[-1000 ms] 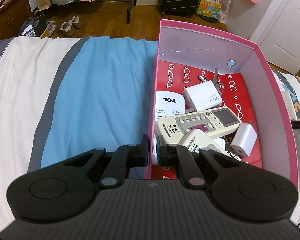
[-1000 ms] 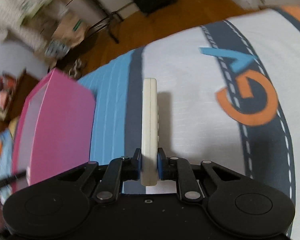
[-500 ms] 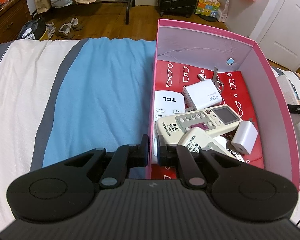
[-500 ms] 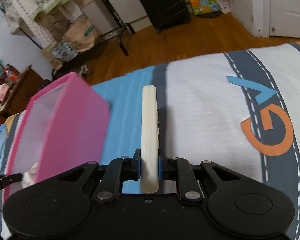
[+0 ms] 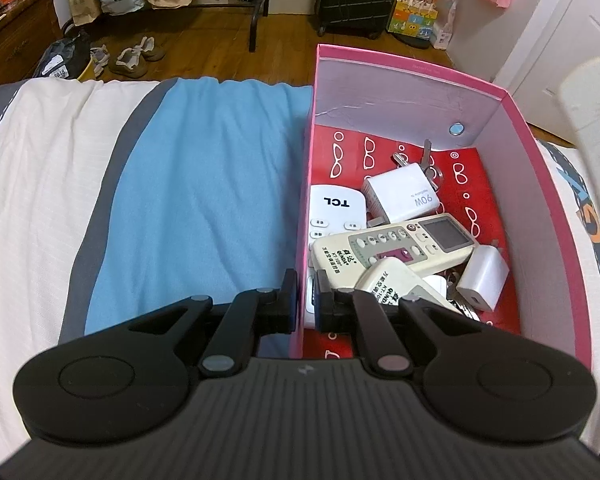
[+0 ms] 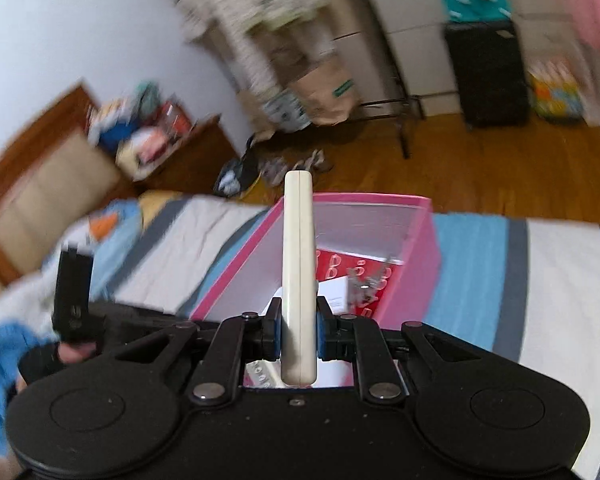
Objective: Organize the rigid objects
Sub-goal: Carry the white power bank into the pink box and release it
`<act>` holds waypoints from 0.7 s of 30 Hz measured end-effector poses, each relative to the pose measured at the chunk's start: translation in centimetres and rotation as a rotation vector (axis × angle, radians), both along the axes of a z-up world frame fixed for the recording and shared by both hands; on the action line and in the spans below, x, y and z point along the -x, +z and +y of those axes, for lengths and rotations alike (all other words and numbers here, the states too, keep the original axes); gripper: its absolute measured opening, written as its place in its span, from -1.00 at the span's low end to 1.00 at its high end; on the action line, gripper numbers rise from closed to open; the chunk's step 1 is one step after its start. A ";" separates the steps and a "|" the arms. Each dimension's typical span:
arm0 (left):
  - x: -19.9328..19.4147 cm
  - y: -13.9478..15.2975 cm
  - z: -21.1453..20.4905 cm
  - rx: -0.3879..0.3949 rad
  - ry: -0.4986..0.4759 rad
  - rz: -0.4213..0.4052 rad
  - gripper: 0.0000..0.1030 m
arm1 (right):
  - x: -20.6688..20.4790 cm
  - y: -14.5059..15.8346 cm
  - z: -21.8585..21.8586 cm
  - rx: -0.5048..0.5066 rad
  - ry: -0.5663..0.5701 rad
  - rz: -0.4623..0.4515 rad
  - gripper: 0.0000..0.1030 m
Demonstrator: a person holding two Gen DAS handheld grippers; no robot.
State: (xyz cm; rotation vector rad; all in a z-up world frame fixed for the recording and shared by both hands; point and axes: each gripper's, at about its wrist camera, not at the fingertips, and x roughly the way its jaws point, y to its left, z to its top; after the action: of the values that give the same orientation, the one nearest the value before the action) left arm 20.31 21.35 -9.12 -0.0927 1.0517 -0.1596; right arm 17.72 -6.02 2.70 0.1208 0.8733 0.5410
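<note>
Since earlier: your right gripper (image 6: 298,334) has swung from over the printed bedspread to above the pink cardboard box with the red patterned floor (image 5: 540,184); your left gripper (image 5: 300,306) has stayed put.
Left tongs: closed on the box's near-left wall, one finger outside and one inside; judging by that, you hold the box steady for the drop.
Right tongs: clamped on the flat faces of the long cream plastic remote control (image 6: 298,264), held edge-up and pointing away, so it can go in lengthwise.
Remote's place: in the air above the box's open top, blurred at the right edge of the left wrist view.
Box contents: two cream remotes crossed near you, a white TCL remote (image 5: 336,210) along the left wall, a white 90W charger block (image 5: 404,196), a small white plug (image 5: 482,276), keys further back.
Open room: bare red floor at the far end and right side.
Edges: keep the remote inside the pink rim; walls stand tall all around.
Beyond: blue-striped bed cover (image 5: 204,184), then wooden floor.
</note>
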 end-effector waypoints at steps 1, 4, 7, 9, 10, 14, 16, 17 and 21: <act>0.0 0.0 0.0 0.001 0.001 -0.001 -0.88 | -0.1 -0.1 1.3 0.069 0.028 -0.010 -0.63; 0.0 -0.1 0.1 0.008 0.010 -0.001 -0.88 | -0.9 -1.6 5.7 0.340 0.182 -0.039 -0.63; 0.1 -0.1 0.0 0.006 0.010 -0.001 -0.88 | -1.5 -3.5 8.8 0.534 0.302 -0.072 -0.63; 0.0 -0.1 0.0 0.006 0.010 -0.002 -0.88 | -2.0 -4.3 10.2 0.577 0.344 -0.068 -0.64; 0.0 -0.2 0.0 0.006 0.008 -0.003 -0.88 | -1.8 -4.6 11.0 0.624 0.365 -0.095 -0.66; 0.0 -0.6 0.1 0.003 -0.004 0.008 -0.88 | -1.1 -6.7 12.7 0.846 0.380 -0.214 -0.66; -0.2 -0.6 0.1 0.004 0.001 0.012 -0.88 | -1.0 -7.9 13.4 0.935 0.398 -0.209 -0.66; -0.2 -0.5 0.0 0.001 -0.002 0.007 -0.88 | -1.1 -8.4 13.5 0.936 0.390 -0.180 -0.66; -0.1 -0.4 -0.1 -0.005 -0.004 -0.001 -0.88 | -0.4 -8.4 13.6 0.886 0.382 -0.154 -0.50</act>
State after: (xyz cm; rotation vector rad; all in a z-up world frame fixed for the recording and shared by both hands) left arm 20.39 21.24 -9.49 -0.0855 1.0513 -0.1605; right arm 18.11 7.54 -5.71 -0.8974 0.9194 0.4647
